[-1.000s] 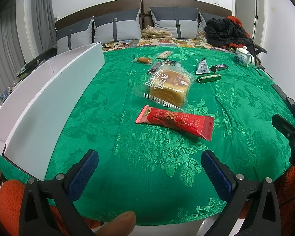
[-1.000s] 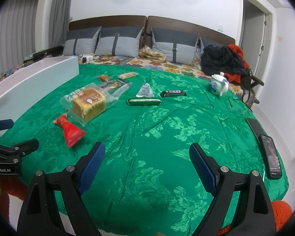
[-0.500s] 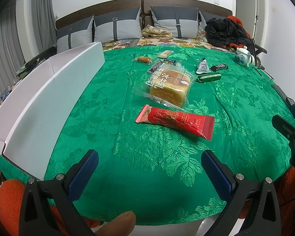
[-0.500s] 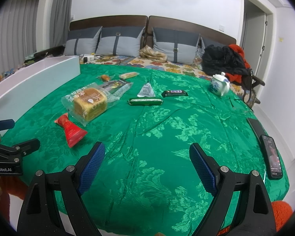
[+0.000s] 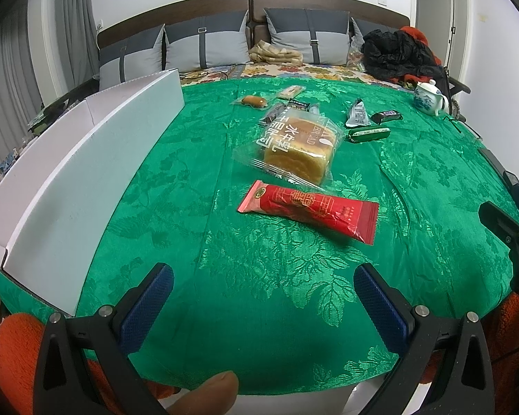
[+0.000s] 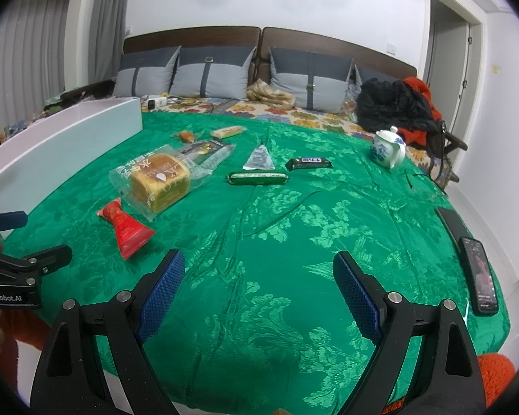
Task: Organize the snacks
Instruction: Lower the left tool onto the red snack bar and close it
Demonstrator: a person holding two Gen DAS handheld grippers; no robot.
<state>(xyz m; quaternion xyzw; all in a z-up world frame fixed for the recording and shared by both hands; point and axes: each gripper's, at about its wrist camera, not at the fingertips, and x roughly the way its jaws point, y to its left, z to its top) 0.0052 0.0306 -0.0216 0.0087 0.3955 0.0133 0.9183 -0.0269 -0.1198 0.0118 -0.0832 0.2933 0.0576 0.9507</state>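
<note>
left gripper (image 5: 263,297) jaws spread, empty | right gripper (image 6: 258,287) jaws spread, empty | flat red foil snack packet (image 5: 308,210) at 12 o'clock of left gripper on green brocade-covered worktop (image 5: 259,294) | long white corrugated-plastic box (image 5: 86,176) at 10 o'clock | advice: pinch packet across its narrow width, lift clear before swinging boxward

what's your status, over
Both grippers, left and right, open, empty. Red packet nearest, untouched. White box left. Nothing in the way.
</note>
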